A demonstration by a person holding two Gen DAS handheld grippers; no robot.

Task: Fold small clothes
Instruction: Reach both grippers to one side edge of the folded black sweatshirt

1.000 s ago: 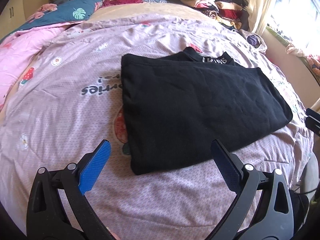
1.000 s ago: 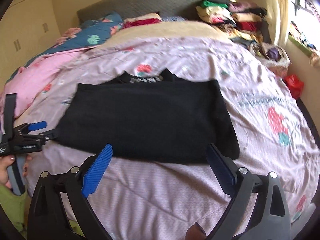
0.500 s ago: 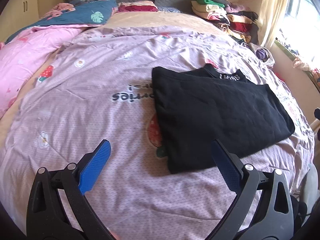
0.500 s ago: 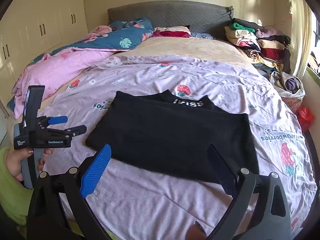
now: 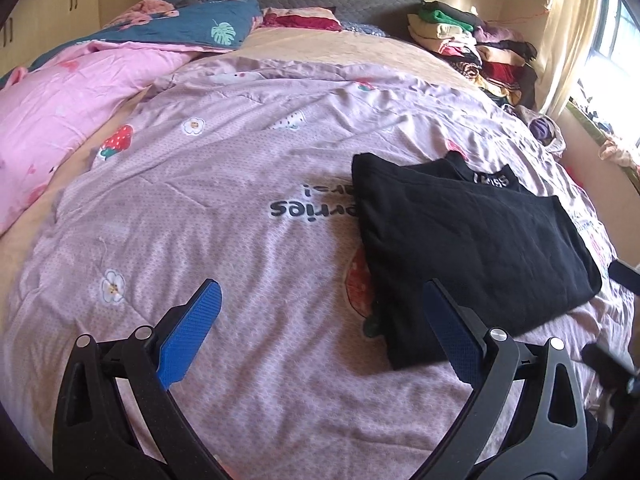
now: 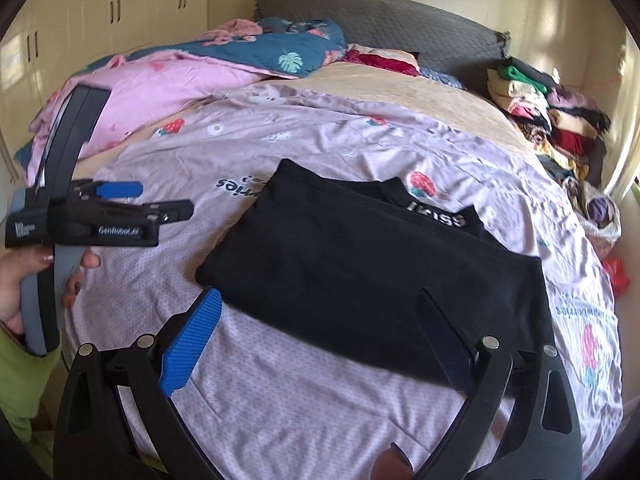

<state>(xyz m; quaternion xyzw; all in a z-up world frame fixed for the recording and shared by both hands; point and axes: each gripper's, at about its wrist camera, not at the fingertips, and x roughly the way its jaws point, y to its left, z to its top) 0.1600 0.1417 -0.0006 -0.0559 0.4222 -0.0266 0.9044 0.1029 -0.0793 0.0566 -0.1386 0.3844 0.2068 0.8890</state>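
Gaping hand-held gripper point(image 5: 320, 312), empty

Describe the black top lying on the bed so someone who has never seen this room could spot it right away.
Find the big bed with the lilac strawberry-print quilt. On the quilt's near half lies the black top, folded into a flat rectangle. It is the only solid black piece lying alone, with white lettering on its collar, unlike the mixed clothes pile by the headboard.

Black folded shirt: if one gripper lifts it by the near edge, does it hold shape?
Probably not. The black folded shirt looks like soft layered knit, so it would likely droop and unfold. It lies on a rumpled quilt, so pushing may bunch both rather than slide.
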